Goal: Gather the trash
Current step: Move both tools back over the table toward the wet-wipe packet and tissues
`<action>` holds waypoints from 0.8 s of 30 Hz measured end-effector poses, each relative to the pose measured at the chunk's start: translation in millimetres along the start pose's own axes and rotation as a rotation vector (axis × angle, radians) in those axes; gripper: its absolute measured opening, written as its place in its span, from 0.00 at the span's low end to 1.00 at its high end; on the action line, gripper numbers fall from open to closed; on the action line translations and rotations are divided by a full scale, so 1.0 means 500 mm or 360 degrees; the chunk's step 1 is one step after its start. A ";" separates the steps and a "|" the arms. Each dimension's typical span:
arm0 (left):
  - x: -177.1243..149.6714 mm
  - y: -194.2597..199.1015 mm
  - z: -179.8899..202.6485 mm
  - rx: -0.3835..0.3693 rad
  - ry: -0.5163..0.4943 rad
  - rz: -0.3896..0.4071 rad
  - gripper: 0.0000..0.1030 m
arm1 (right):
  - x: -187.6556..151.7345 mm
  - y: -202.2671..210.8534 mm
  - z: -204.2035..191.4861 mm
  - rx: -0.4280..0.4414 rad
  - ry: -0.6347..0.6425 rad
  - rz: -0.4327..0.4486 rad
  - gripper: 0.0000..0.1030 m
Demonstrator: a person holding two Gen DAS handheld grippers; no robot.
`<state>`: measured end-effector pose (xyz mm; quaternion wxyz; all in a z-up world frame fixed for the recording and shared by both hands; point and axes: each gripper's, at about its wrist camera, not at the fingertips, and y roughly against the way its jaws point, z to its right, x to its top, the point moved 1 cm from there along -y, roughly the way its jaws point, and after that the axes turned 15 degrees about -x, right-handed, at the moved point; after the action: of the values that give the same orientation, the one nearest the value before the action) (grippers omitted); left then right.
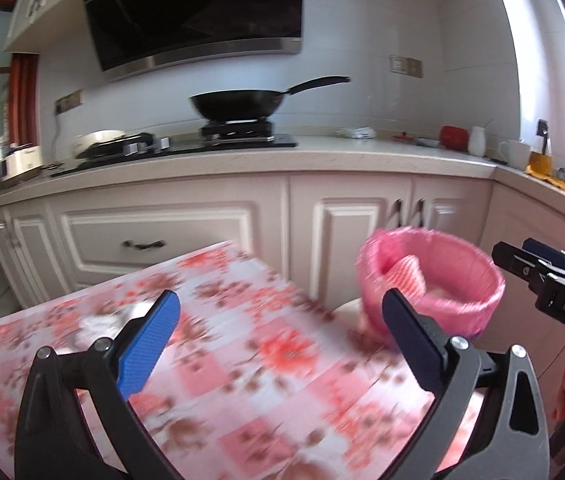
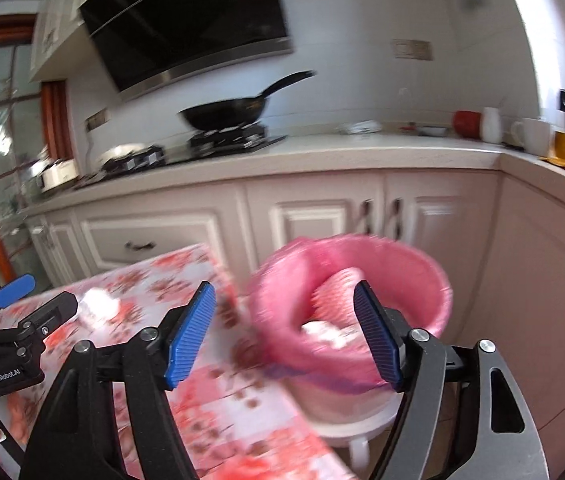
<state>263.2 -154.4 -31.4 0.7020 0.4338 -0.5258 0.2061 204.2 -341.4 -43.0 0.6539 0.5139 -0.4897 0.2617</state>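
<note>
- While both wrist views are smeared with blur, I can see my left gripper (image 1: pixel 278 332) with its blue fingers (image 1: pixel 148 344) spread wide apart and nothing between them
- Below it and ahead lies the table (image 1: pixel 242 360) with a red-and-pink floral cloth; a crumpled white scrap (image 1: pixel 96 322) rests on the cloth just ahead of the left finger (too blurred for me to say what it is)
- Ahead and to the right of my left gripper, just past the table's edge, stands the trash bin (image 1: pixel 458 280) lined with a pink bag, with pink and white bits already inside
- My right gripper (image 2: pixel 286 332) is likewise spread open and holds nothing; the bin (image 2: pixel 414 280) sits straight ahead of it, its rim showing between and behind the fingers, the right finger (image 2: pixel 378 340) overlapping the bin's mouth in the view
- To the left of my right gripper I see the left one from the side, over the cloth, with the white scrap (image 2: pixel 98 306) just beyond its tips
- Beyond both grippers runs the counter (image 1: pixel 322 152) with a black wok (image 1: pixel 238 104) on the stove, white cabinets under it
</note>
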 end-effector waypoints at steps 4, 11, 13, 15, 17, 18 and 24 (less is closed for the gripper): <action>-0.038 0.060 -0.061 0.0105 0.0081 -0.0020 0.95 | -0.018 0.010 -0.064 0.0087 0.0070 -0.0053 0.68; -0.094 0.135 -0.188 0.0308 0.0317 -0.0051 0.95 | -0.048 0.026 -0.189 0.0241 0.0193 -0.0121 0.69; -0.109 0.155 -0.224 0.0363 0.0378 -0.0048 0.95 | -0.057 0.031 -0.224 0.0277 0.0238 -0.0132 0.69; -0.126 0.174 -0.258 0.0414 0.0425 -0.0045 0.95 | -0.066 0.034 -0.256 0.0314 0.0283 -0.0145 0.69; -0.139 0.184 -0.282 0.0452 0.0462 -0.0061 0.95 | -0.076 0.035 -0.288 0.0348 0.0332 -0.0162 0.69; -0.149 0.189 -0.299 0.0478 0.0489 -0.0075 0.95 | -0.082 0.035 -0.304 0.0366 0.0353 -0.0174 0.69; -0.188 0.202 -0.369 0.0581 0.0567 -0.0134 0.95 | -0.108 0.023 -0.369 0.0439 0.0426 -0.0246 0.69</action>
<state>257.0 68.0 -90.9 0.7015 0.5318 -0.3295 0.3414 242.4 -157.7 -85.8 0.6547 0.5952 -0.3171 0.3414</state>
